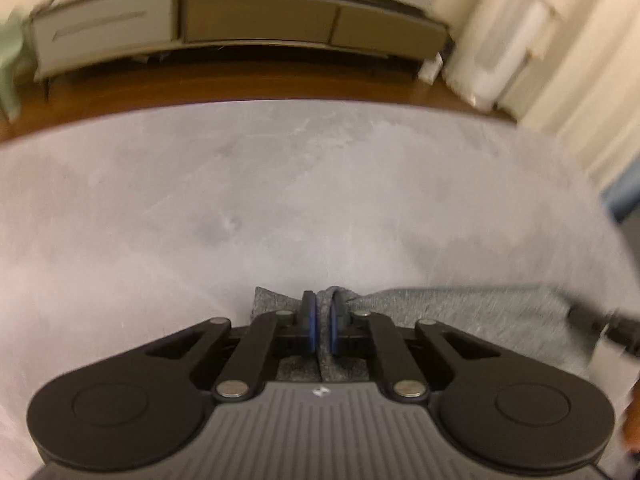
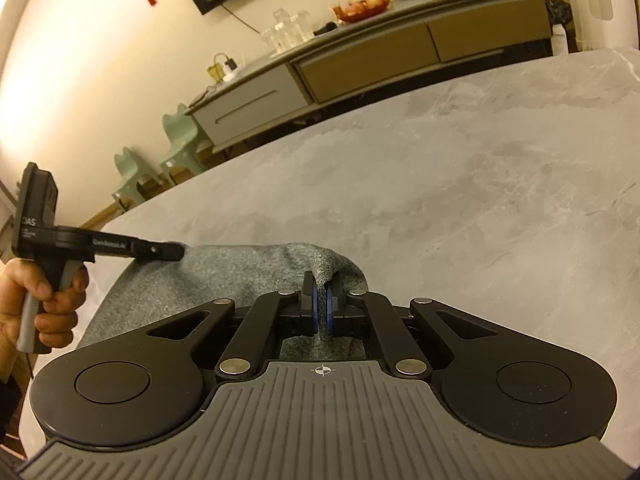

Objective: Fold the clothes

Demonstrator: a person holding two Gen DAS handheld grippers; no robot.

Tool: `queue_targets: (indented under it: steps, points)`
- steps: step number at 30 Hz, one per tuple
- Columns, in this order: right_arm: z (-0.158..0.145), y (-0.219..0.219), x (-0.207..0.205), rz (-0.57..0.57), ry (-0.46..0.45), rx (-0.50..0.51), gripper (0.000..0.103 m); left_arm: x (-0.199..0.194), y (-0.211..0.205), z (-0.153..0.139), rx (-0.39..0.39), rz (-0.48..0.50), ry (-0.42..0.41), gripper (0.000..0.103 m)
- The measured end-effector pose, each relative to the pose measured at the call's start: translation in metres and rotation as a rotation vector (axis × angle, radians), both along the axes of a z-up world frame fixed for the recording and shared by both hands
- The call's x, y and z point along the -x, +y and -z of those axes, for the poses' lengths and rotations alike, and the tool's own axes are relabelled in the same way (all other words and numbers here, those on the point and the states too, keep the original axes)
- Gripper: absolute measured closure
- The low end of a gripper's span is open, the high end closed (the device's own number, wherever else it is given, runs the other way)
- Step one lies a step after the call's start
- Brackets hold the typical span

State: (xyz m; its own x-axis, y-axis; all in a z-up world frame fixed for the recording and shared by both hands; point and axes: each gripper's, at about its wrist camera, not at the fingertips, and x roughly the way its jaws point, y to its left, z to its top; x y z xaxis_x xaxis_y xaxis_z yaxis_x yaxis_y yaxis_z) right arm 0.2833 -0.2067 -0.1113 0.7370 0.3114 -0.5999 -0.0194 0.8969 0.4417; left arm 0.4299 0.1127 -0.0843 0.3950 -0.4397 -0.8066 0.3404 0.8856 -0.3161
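**Both grippers pinching the grey cloth at the table's near edge**

Closest in, the left gripper [image 1: 323, 312] has its blue pads [image 1: 311, 322] squeezed together on a bunched edge of the grey cloth [image 1: 460, 312], with fabric rising in a small ridge between them. Its partner, the right gripper [image 2: 323, 300], is clamped the same way on another fold of that cloth [image 2: 240, 276], which drapes over its tips.

Stretched between the two, the cloth lies along the near edge of the grey marbled table [image 1: 280, 184].

From the right wrist you get a side look at the left gripper [image 2: 176, 251], its tip at the cloth's far corner, and the hand [image 2: 44, 300] wrapped around its handle. That view is sharp: sideboard [image 2: 360, 68], fruit bowl [image 2: 362, 6] and green chairs [image 2: 180, 148] show clearly. The left wrist view is smeared, catching only a dark sliver of the other tool at its right border [image 1: 612, 328].
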Motion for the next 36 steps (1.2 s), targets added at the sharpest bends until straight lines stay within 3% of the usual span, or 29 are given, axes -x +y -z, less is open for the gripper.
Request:
queue_targets:
  steps: [2, 5, 8, 9, 10, 12, 15, 17, 18, 20, 21, 22, 28, 32, 35, 36]
  points:
    - [-0.004, 0.001, 0.001, -0.006, -0.005, 0.010, 0.101, -0.002, 0.013, -0.003, 0.084, -0.033, 0.033, 0.097]
    - [-0.009, 0.008, 0.000, -0.069, -0.006, 0.092, 0.099, -0.002, 0.012, -0.005, 0.068, -0.028, 0.033, 0.097]
    - [-0.032, 0.023, 0.004, -0.160, -0.099, 0.319, 0.070, -0.001, 0.010, -0.005, 0.064, -0.012, 0.026, 0.097]
    - [-0.043, 0.029, 0.000, -0.208, -0.138, 0.357, 0.047, 0.000, 0.011, -0.004, 0.065, -0.004, 0.021, 0.097]
    - [-0.055, 0.036, -0.003, -0.255, -0.177, 0.394, 0.036, 0.000, 0.012, -0.004, 0.067, 0.004, 0.015, 0.097]
    - [-0.071, 0.056, -0.022, -0.389, -0.203, 0.437, 0.033, 0.001, 0.015, -0.005, 0.080, 0.016, 0.008, 0.097]
    - [-0.064, 0.104, -0.075, -0.718, -0.094, 0.424, 0.018, 0.002, 0.019, -0.004, 0.089, 0.029, -0.001, 0.097]
    - [-0.047, 0.126, -0.104, -0.850, -0.018, 0.425, 0.018, 0.004, 0.020, -0.003, 0.088, 0.040, -0.006, 0.097]
    - [-0.038, 0.131, -0.117, -0.867, 0.009, 0.419, 0.019, 0.004, 0.020, -0.003, 0.086, 0.048, -0.011, 0.097]
    - [-0.025, 0.137, -0.134, -0.898, 0.066, 0.377, 0.042, 0.005, 0.022, -0.003, 0.088, 0.061, -0.018, 0.097]
    - [-0.023, 0.136, -0.136, -0.912, 0.090, 0.336, 0.075, 0.005, 0.025, -0.004, 0.098, 0.062, -0.018, 0.097]
    - [-0.025, 0.135, -0.132, -0.927, 0.088, 0.319, 0.097, 0.005, 0.029, -0.004, 0.115, 0.056, -0.014, 0.097]
    - [-0.071, 0.143, -0.040, -0.951, -0.196, 0.556, 0.103, -0.005, 0.073, 0.003, 0.267, -0.168, 0.123, 0.097]
    - [-0.070, 0.142, -0.016, -0.965, -0.230, 0.642, 0.102, -0.003, 0.072, -0.008, 0.209, -0.156, 0.086, 0.096]
    - [-0.070, 0.142, -0.042, -0.949, -0.234, 0.647, 0.069, 0.007, 0.058, -0.022, 0.150, -0.095, 0.024, 0.096]
    - [-0.069, 0.145, -0.053, -0.949, -0.247, 0.659, 0.038, 0.010, 0.055, -0.027, 0.147, -0.073, 0.003, 0.097]
